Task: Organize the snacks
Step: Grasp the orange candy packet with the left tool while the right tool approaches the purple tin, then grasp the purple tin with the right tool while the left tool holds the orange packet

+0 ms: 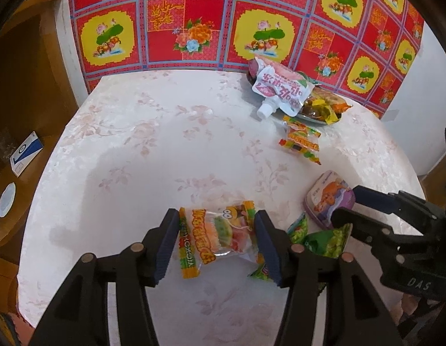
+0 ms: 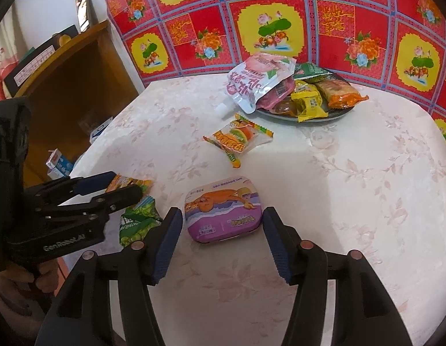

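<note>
We see a white tablecloth [image 2: 352,201] with a soft shine and faint pink flowers woven in. Between the left claw's [image 1: 215,240] ribbed blue pads [image 1: 168,245] lies a burger gummy packet [image 1: 223,233] of clear, shiny, crinkly plastic. Just right of that claw is a glossy green snack bag [image 1: 326,239]. Between the right claw's [image 2: 223,238] pads sits a smooth purple box [image 2: 223,209]. Both claws look like matt black plastic. Far ahead of them, a grey dish [image 2: 338,114] holds shiny wrappers. Off to the left stands a smooth wooden shelf [image 2: 79,86].
</note>
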The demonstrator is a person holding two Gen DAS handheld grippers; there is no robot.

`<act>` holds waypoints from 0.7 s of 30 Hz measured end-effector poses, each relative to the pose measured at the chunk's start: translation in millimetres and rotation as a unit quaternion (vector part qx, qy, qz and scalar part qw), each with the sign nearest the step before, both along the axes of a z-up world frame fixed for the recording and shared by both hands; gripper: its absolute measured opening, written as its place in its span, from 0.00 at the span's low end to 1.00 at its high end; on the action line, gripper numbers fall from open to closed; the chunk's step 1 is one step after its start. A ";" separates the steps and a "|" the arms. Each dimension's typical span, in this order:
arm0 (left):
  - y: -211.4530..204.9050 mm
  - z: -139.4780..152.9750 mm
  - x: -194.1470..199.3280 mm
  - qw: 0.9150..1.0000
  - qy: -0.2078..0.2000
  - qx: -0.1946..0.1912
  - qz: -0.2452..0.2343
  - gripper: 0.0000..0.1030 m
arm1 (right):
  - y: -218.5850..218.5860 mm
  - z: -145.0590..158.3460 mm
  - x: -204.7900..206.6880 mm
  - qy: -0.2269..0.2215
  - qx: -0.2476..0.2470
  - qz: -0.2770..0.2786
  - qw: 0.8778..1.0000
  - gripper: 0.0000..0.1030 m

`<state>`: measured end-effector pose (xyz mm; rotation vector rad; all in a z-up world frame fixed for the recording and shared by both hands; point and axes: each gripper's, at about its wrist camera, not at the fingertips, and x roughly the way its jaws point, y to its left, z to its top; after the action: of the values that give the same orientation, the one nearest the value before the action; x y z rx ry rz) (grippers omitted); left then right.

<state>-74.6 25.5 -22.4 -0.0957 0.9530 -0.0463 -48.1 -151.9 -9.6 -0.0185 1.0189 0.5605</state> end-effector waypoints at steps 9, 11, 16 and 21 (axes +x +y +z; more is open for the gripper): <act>-0.6 -1.4 -3.7 1.000 -0.012 0.002 -0.003 0.48 | 10.6 -3.5 -5.2 -0.033 -0.035 0.006 0.999 0.58; -1.3 -1.1 -3.8 1.000 -0.012 0.003 -0.009 0.47 | 11.7 -3.7 -5.4 -0.038 -0.037 0.007 0.999 0.58; -0.3 -0.7 -3.9 1.000 -0.012 -0.008 -0.011 0.45 | 12.8 -3.4 -6.1 -0.044 -0.041 0.014 0.998 0.58; 1.9 0.0 -2.1 1.000 -0.009 -0.019 -0.010 0.42 | 10.2 -4.2 -5.3 -0.038 -0.032 0.018 0.999 0.58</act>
<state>-76.8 27.4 -22.4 -0.1214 0.9354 -0.0841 -53.4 -141.7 -13.8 -0.1147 0.9645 0.5565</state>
